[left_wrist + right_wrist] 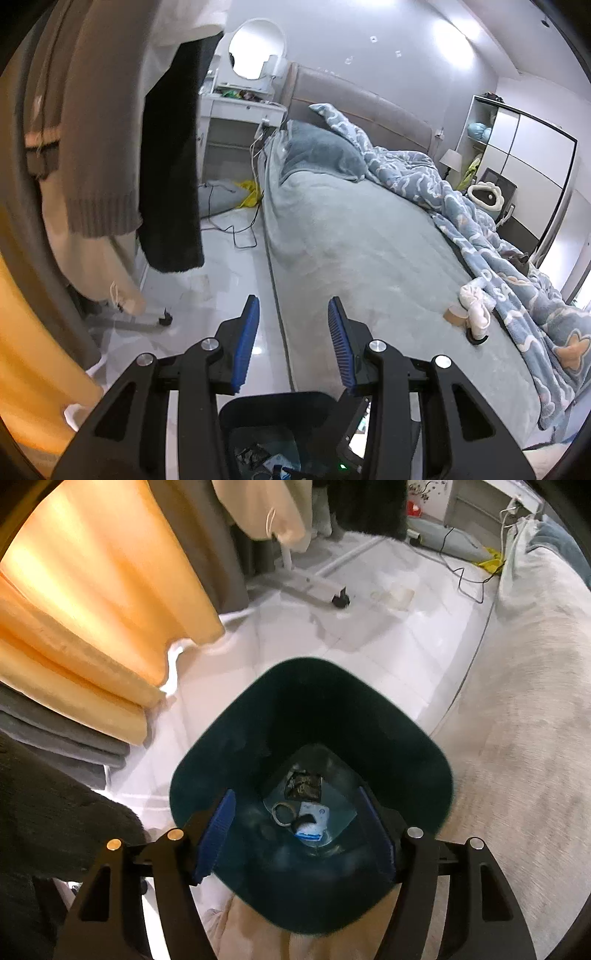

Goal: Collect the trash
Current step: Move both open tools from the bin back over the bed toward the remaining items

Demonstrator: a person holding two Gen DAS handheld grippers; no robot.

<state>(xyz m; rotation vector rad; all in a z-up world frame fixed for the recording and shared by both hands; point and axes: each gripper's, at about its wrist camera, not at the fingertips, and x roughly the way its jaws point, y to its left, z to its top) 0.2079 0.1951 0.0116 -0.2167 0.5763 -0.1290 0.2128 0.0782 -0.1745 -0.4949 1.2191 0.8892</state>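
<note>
Left wrist view takes in the bed (369, 236), its crumpled blue duvet (480, 206) piled along the far side. Beside the bed on the white floor (362, 635) stands the dark bin (310, 709), directly under the right tongs (301, 834), whose blue pads are spread wide over its mouth, gripping nothing. Left tongs (291, 343) also gape, empty, above the bed's edge. Scraps of trash (304, 805) lie on the bin's bottom. A brown paper cup (455, 315) lies on the bed, touching white fabric (476, 306).
</note>
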